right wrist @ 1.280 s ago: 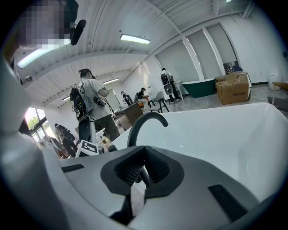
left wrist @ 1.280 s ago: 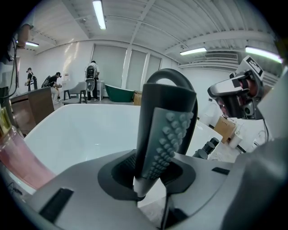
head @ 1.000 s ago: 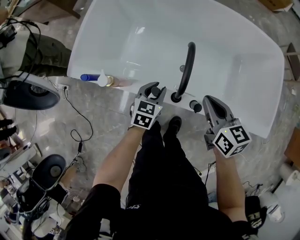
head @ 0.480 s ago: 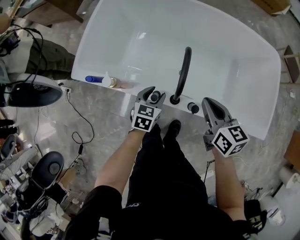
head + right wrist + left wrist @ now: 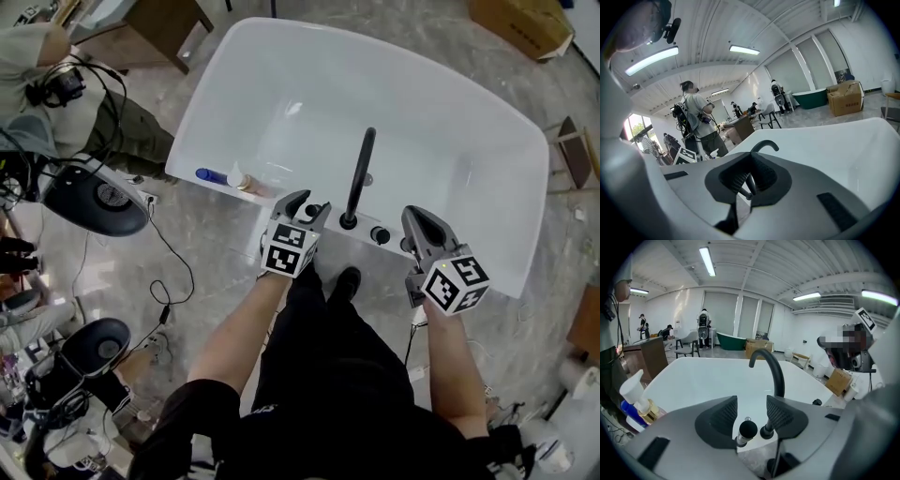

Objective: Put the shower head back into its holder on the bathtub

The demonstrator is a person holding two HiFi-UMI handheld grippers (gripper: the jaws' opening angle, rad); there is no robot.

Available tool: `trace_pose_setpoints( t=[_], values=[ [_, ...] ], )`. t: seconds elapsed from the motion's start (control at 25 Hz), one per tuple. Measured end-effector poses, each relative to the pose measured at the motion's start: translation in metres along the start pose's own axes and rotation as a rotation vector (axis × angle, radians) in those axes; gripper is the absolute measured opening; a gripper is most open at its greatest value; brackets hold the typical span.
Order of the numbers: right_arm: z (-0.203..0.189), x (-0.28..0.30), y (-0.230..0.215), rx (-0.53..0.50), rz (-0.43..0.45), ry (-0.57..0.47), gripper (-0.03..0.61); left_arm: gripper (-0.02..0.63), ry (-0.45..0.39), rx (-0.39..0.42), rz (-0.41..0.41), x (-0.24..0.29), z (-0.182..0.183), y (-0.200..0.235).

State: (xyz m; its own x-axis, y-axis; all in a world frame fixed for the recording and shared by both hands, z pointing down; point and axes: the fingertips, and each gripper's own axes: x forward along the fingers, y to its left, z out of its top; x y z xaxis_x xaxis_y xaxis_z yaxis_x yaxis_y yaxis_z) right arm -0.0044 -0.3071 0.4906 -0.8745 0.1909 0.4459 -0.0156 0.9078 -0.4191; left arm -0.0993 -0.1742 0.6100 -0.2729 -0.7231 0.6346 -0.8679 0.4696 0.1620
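Grey marble floor [image 5: 208, 251], white walls [image 5: 684, 305], ceiling strip lights [image 5: 707, 261], brown cabinet [image 5: 173, 28], cardboard box [image 5: 520, 23].

Setting: a large open indoor hall, looking like a test or recording space. A white bathtub [image 5: 225, 56] is standing free on a grey marbled floor [image 5: 216, 253]. Cables [image 5: 166, 312] are trailing across that floor beside rolling chairs [image 5: 94, 342], and cardboard boxes [image 5: 520, 23] are sitting near the tub. Strip lights [image 5: 708, 261] are burning under an exposed ribbed ceiling. A green bathtub [image 5: 731, 341] is standing further back before tall pale panels. A person wearing strapped-on gear [image 5: 696, 119] is standing by a wooden desk [image 5: 739, 129], with others working behind.
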Motion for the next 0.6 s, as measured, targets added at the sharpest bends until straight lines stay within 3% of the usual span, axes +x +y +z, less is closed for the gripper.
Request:
trace_pose_setpoints(
  t=[0.32,0.6],
  values=[
    [0.043,-0.046,-0.001,-0.015,-0.026,-0.084,0.014,0.131,-0.084,-0.008,0.055,-0.056,0.047,-0.015],
    [0.075,-0.085,0.021,-0.055,0.018,-0.169,0.015,0.091,-0.195,0.024,0.104,-0.115,0.097,-0.042]
  ],
)
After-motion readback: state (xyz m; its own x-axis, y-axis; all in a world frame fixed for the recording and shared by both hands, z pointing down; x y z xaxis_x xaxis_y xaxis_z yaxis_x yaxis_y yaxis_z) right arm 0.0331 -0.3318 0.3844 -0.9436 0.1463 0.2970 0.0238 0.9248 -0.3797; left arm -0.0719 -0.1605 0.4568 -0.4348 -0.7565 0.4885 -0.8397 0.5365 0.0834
